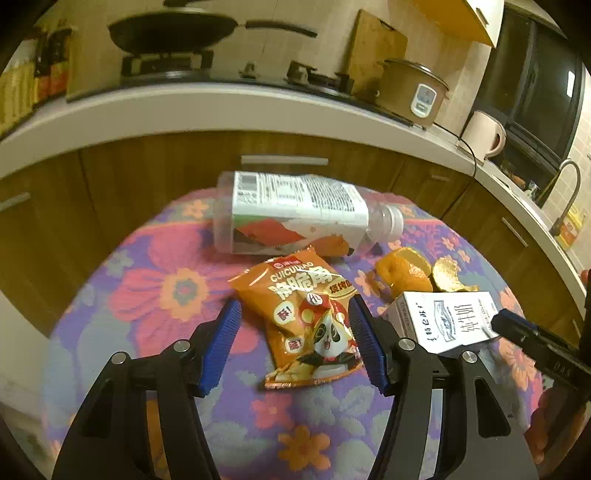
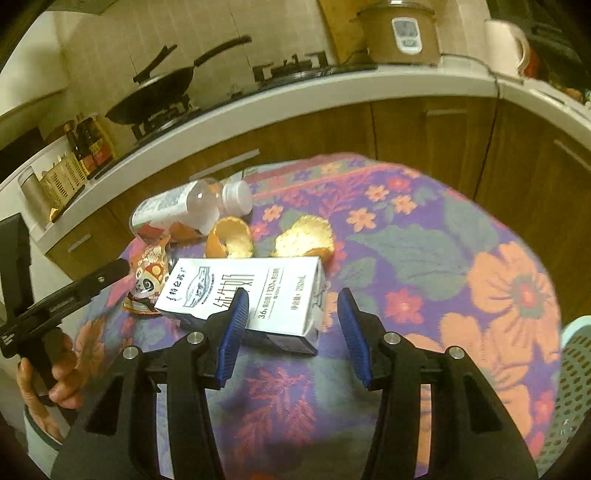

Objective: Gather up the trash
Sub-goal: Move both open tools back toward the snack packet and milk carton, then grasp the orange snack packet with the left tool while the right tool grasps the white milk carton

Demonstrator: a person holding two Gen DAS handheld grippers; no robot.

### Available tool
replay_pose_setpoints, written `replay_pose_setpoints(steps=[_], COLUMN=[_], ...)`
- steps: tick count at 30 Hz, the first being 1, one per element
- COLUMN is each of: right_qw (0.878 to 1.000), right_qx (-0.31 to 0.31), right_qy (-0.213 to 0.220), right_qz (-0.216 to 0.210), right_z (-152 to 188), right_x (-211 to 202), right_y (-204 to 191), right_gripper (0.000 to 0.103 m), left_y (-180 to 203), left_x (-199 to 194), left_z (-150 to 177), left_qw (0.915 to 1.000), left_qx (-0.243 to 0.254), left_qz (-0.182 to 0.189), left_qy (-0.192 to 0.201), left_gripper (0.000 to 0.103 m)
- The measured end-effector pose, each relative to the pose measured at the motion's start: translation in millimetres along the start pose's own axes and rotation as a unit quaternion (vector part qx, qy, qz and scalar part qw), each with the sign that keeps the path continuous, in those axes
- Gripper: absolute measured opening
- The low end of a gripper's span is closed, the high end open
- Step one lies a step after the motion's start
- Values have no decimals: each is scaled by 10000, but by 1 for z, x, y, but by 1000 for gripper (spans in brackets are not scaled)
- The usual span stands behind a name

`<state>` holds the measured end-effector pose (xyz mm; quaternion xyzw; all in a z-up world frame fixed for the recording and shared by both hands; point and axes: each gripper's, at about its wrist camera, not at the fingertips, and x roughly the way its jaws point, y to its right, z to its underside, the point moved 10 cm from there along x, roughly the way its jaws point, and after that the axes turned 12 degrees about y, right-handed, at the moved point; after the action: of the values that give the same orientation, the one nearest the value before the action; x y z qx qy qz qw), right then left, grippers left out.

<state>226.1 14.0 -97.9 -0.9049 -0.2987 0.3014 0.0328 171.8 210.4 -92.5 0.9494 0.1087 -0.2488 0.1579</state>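
A: We find the left gripper (image 1: 293, 314) released, its jaws spread either side of the orange snack bag (image 1: 308, 319), which lies flat on the floral cloth (image 1: 155, 280).

B: We confirm. The right gripper (image 2: 291, 314) is also released, jaws wide, with the milk carton (image 2: 251, 295) lying on its side between the tips.

A: From the bag, we note the plastic bottle (image 1: 295, 214) on its side at twelve o'clock and orange peels (image 1: 406, 273) at two o'clock.

B: We record a perforated basket (image 2: 576, 387) at four o'clock of the carton.

Wood cabinets (image 1: 155, 173), white counter (image 1: 221, 99), tiled wall (image 2: 155, 33), dark window (image 1: 532, 74).
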Motion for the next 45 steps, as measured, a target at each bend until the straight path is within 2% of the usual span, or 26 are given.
replay_pose_setpoints(steps=[5,9,13,14,15,16,18,20,23,26,29,31,33,34,36,38,41,44,45], right_qw=[9989,9957,9877,9881,9898,9905,9918,9911,9866,9868,9875,9824,9762,9723,9651,9591,9536,9489,9464], right_qx=[-306,-603,-769,-809,-844,-874,-1051,-1170,-1368,-1179,-1246,-1516,-1904,-2030,-2172,-2058,-2061,-2346,-2562], right_qy=[-217,-409,-613,-589,-527,-470,-265,-191,-191,-458,-481,-354,-333,-410,-717,-1092,-1239,-1175,-1178], right_qz=[-292,-568,-1219,-1166,-1021,-951,-675,-605,-867,-1011,-832,-1032,-987,-1086,-1277,-1606,-1812,-1753,-1575], right_z=[14,32,49,49,46,43,31,20,10,10,11,11,11,13,18,26,35,46,51], right_x=[1,-13,-35,-38,-41,-43,-44,-42,-31,-2,13,8,8,10,20,31,35,29,30], right_y=[-26,-54,-81,-80,-74,-71,-60,-55,-64,-64,-60,-70,-75,-78,-80,-81,-83,-88,-89], right_gripper=[46,48,49,49,54,64,74,74,79,82,82,83,87,91,92,92,91,88,82], left_y=[-5,-8,-12,-12,-12,-13,-12,-11,-11,-12,-15,-17,-19,-20,-21,-21,-22,-22,-23], left_x=[11,17,19,20,21,21,21,21,21,21,20,18,16,15,15,14,12,11,10], left_z=[1,7,8,9,10,11,10,10,9,9,8,8,7,6,6,6,6,6,6], left_qw=[9999,9997,9993,9991,9989,9989,9989,9992,9994,9992,9990,9989,9986,9984,9982,9981,9980,9980,9979], left_qx=[-114,-155,-287,-321,-342,-342,-342,-273,-258,-320,-386,-436,-502,-540,-571,-575,-579,-586,-596], left_qz=[54,58,119,164,181,172,185,158,136,154,133,156,174,172,190,207,234,230,240], left_qy=[-74,-186,-210,-239,-270,-277,-253,-242,-204,-200,-164,-120,-66,-46,-50,-45,0,22,18], left_gripper=[57,54,46,41,36,37,35,33,31,30,29,29,29,28,28,28,28,28,28])
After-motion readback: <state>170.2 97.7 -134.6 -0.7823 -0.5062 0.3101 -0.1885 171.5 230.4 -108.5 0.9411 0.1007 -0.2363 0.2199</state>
